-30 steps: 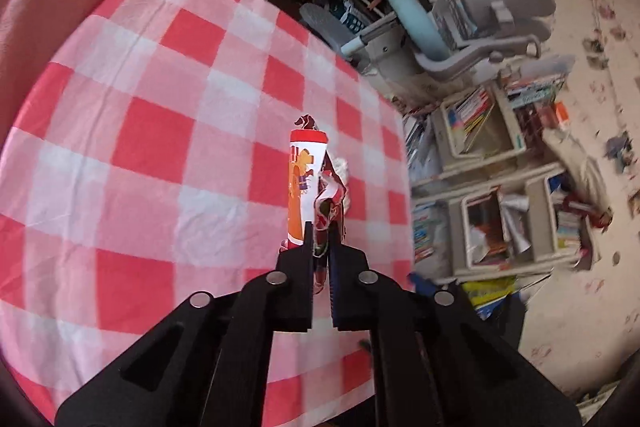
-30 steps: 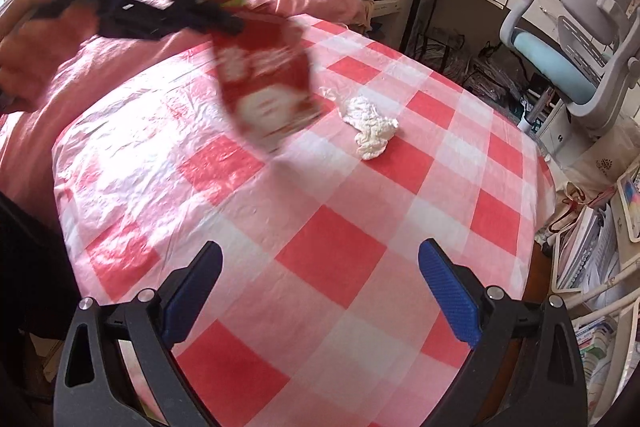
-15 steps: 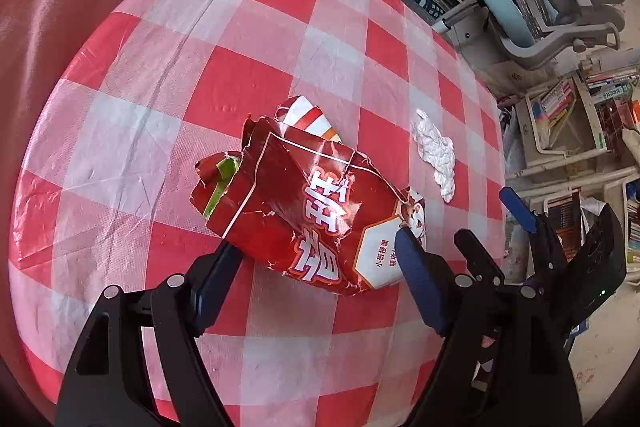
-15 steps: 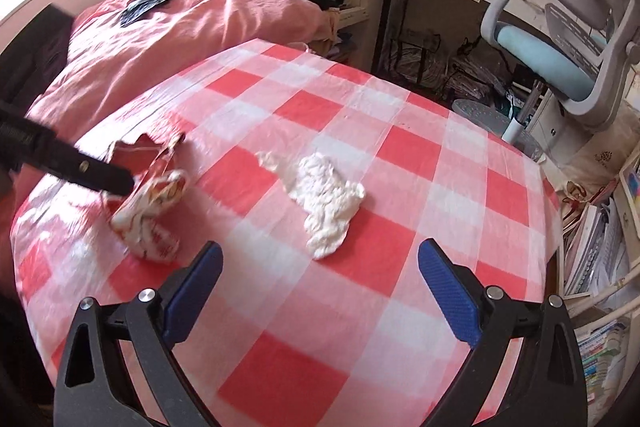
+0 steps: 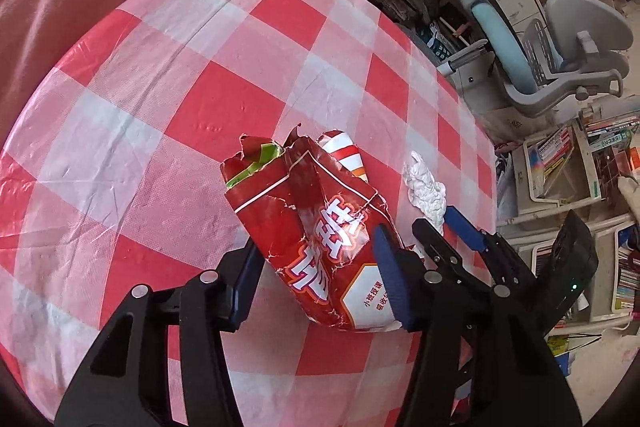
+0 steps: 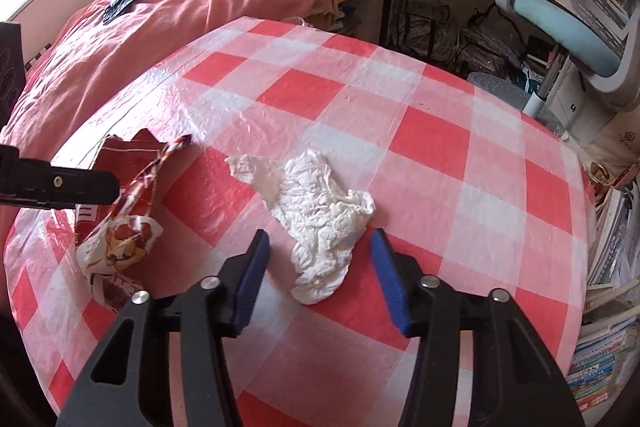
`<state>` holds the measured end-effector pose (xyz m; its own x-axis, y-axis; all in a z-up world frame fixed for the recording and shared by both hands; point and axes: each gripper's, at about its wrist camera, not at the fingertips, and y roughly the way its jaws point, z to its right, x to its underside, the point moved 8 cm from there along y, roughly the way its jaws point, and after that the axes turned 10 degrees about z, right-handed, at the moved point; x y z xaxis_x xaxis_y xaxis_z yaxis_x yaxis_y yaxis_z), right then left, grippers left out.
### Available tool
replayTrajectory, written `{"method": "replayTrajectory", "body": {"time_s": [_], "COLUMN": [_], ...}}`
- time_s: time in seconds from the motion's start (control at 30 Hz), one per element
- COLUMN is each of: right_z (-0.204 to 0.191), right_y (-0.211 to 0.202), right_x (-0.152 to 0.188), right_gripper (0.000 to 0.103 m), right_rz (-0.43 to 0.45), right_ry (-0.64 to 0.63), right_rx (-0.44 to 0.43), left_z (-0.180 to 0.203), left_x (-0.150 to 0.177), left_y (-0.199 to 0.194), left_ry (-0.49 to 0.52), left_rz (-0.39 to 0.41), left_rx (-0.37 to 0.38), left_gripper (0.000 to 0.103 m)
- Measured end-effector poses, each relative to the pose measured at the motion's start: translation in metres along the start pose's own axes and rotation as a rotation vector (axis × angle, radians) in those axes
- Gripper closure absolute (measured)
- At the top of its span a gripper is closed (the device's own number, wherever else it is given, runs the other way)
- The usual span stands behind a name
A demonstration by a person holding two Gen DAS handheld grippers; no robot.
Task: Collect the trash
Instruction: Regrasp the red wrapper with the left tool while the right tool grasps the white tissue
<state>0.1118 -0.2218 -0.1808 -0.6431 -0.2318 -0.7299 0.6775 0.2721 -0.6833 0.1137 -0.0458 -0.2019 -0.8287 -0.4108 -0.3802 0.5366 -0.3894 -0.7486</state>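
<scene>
A torn red snack bag (image 5: 320, 239) lies on the red and white checked tablecloth (image 5: 160, 107). My left gripper (image 5: 316, 267) is open, with its blue pads on either side of the bag's near end. A crumpled white tissue (image 6: 320, 215) lies in the middle of the cloth. My right gripper (image 6: 318, 267) is open, its pads on either side of the tissue's near end. The tissue also shows in the left wrist view (image 5: 426, 191), with my right gripper's fingers (image 5: 464, 227) around it. The bag also shows in the right wrist view (image 6: 120, 227).
The round table's edge (image 6: 576, 187) drops off at the right. A pink bed cover (image 6: 160, 11) lies behind the table. A grey and blue office chair (image 6: 580, 39) and shelves of books (image 5: 568, 163) stand to the right.
My left gripper let the snack bag go onto the cloth, opened wide, and has since narrowed around it. My right gripper moved forward to the tissue and its jaws have narrowed around it.
</scene>
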Motion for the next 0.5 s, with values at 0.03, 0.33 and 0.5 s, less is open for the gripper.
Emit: {"method": "replayTrajectory", "body": {"time_s": [0.03, 0.33, 0.5], "right_z": [-0.001, -0.018, -0.025], "right_y": [-0.001, -0.007, -0.010], "right_x": [0.000, 0.005, 0.008], "right_gripper": [0.060, 0.088, 0.090], "right_rz": [0.000, -0.008, -0.011], "right_ry": [-0.006, -0.073, -0.092], "right_rx": [-0.003, -0.045, -0.063], "left_z": [0.004, 0.024, 0.027], "left_x": [0.000, 0.001, 0.006], "left_y": [0.002, -0.002, 0.004], "left_ry": [0.005, 0.100, 0.118], "left_rz": [0.003, 0.036, 0.020], "left_rx": [0.001, 0.017, -0.002], "left_gripper": [0.057, 0.089, 0.083]}}
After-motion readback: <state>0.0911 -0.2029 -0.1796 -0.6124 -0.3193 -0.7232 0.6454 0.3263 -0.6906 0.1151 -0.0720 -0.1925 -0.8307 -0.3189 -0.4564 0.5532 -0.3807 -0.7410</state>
